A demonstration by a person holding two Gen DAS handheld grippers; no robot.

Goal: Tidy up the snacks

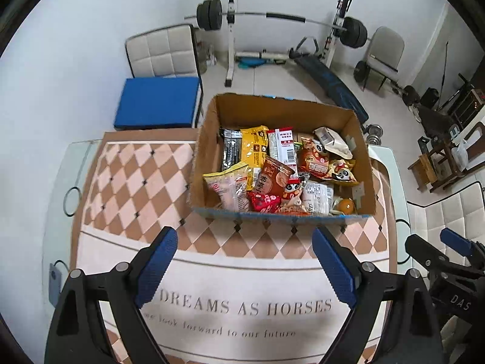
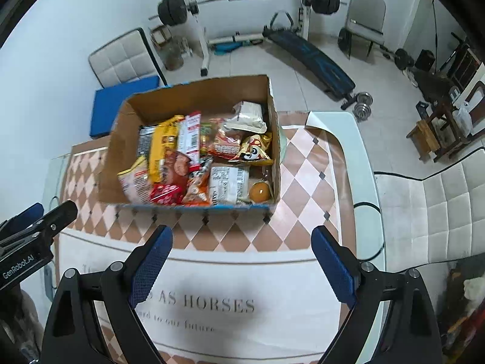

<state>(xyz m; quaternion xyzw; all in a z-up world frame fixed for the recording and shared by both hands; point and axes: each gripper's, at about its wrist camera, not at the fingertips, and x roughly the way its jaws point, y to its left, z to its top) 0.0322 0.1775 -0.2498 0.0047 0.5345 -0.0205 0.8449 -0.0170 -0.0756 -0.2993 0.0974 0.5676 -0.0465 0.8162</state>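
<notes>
Left tool point(image 1: 245, 270) spread wide, nothing between the blue pads, hanging over the patterned mat point(image 1: 127, 182) on the tabletop point(image 2: 360, 163). Right tool point(image 2: 241, 268) same, wide and empty, over the printed lettering at 6 o'clock. Each tool shows at the edge of the other's view, side by side, apart. Just beyond both, at 12 o'clock, the cardboard box point(image 1: 212, 127) sits on the mat, open top, piled with snacks: yellow packet point(image 1: 256, 145) toward the back at 11 o'clock, white-red barcode pack point(image 1: 285, 145) beside it, panda bags point(image 1: 342, 171) at 2 o'clock, pale pink bag point(image 1: 230, 188) at the near left corner, small red pack point(image 1: 265, 203) against the near wall, round orange item point(image 2: 259, 191) in the near right corner. Nothing gripped yet; looks like the start of a pick. Risks: packs overlap and look slippery, so a wide pinch could catch two or slide off crinkly film; the near wall could snag a pad on a low approach and shove the light box across the mat; both tools reaching in together could collide. Farther back, blue cushion point(image 1: 157, 103) on a chair, barbell rack point(image 1: 230, 18) by the wall.
</notes>
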